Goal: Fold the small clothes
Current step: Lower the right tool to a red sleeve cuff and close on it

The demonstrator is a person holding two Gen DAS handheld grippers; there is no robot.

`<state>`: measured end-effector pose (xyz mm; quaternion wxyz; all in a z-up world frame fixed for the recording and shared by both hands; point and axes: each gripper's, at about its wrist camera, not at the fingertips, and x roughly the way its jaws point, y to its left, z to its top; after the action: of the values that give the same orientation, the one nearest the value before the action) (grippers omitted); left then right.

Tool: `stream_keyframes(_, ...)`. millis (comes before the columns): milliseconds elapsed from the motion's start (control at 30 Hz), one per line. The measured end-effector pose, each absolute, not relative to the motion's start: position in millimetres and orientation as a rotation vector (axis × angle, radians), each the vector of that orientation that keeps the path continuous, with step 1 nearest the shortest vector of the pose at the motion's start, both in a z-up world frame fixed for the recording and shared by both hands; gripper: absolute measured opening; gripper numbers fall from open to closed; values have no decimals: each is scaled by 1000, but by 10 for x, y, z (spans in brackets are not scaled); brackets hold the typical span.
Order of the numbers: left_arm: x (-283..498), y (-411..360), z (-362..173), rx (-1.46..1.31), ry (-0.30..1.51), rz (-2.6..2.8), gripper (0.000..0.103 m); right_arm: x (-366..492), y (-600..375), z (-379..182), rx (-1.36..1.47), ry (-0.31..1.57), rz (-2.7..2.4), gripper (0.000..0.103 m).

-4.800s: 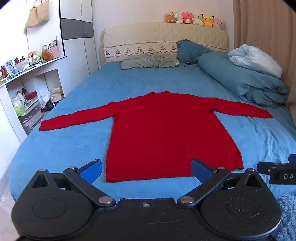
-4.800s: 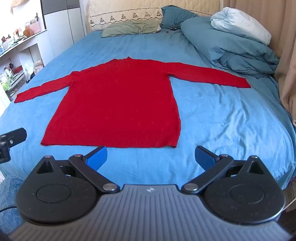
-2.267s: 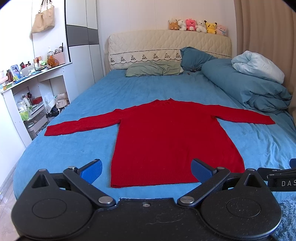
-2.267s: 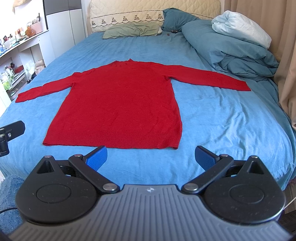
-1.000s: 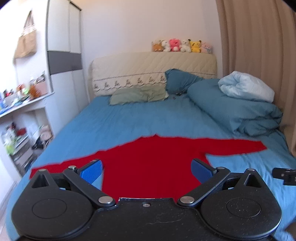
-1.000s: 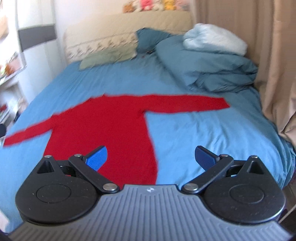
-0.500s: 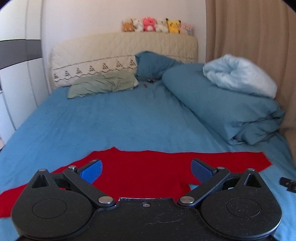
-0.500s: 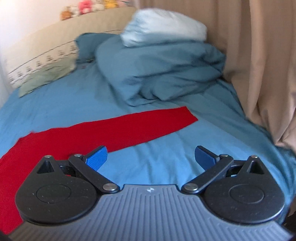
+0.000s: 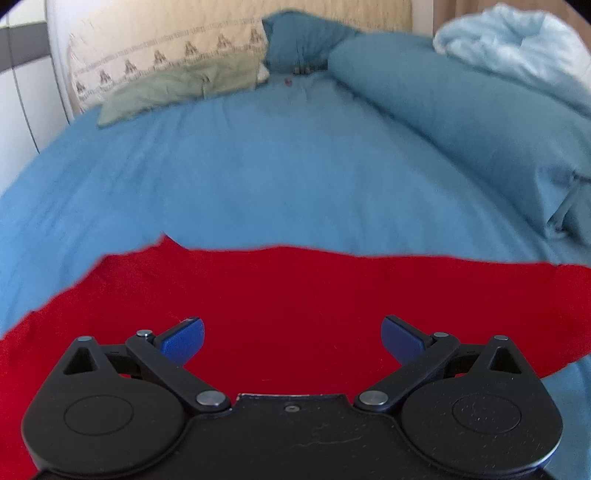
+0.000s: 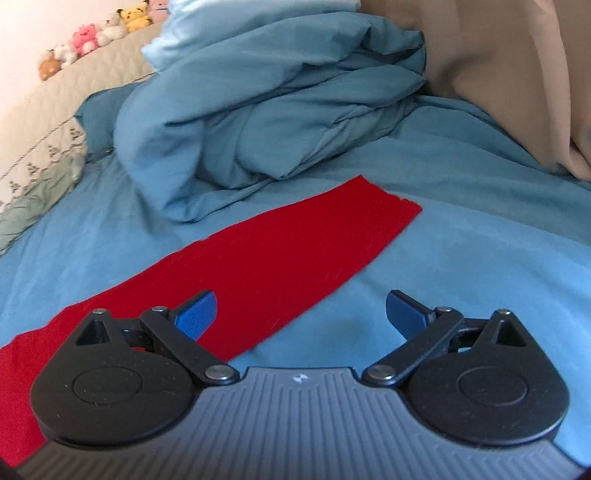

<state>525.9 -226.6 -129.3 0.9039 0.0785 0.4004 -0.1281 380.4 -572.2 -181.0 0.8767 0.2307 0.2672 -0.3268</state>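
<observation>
A red long-sleeved sweater [image 9: 295, 295] lies flat on the blue bed sheet [image 9: 258, 184]. My left gripper [image 9: 291, 338] is open and empty, low over the sweater's upper body near the collar and right shoulder. In the right wrist view the sweater's right sleeve [image 10: 295, 251] runs diagonally, with its cuff end at the upper right. My right gripper [image 10: 301, 312] is open and empty, low over the sleeve's near edge, its left fingertip over red cloth and its right one over bare sheet.
A bunched blue duvet [image 10: 277, 110] lies just beyond the sleeve cuff. A beige curtain [image 10: 498, 74] hangs at the right. A green pillow [image 9: 177, 88] and a teal pillow [image 9: 303, 40] lie at the headboard. Plush toys [image 10: 107, 29] sit on top of the headboard.
Both grippers have moved forward from the foot of the bed and dropped low. The left went to the sweater's shoulder, the right swung right to the sleeve. Both stayed open.
</observation>
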Motion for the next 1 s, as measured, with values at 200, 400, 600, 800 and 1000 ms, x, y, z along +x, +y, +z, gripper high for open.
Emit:
stream_keyframes(200,5493,-2354,-1682,169,935,-241,103,3933,-5990,-2026,549,565,-745,103)
stream_keyframes(400,5671,-2420,-1844,146,978,-253,103,4066,-6081,-2087,518,524,-765,93)
stream_keyframes(600,5745,-2477,-1907,173,983,-252,103,4139,-6147,-2060,519,515,-796,53)
stream_keyframes(800,5736,-2402,-1806,164,979,-275,103,4258,-6141,-1910,513,539,-769,22)
stream_keyframes(1000,5662,-1926,-1354,139,889,-262,103,4453,-5717,-1283,507,441,-626,22)
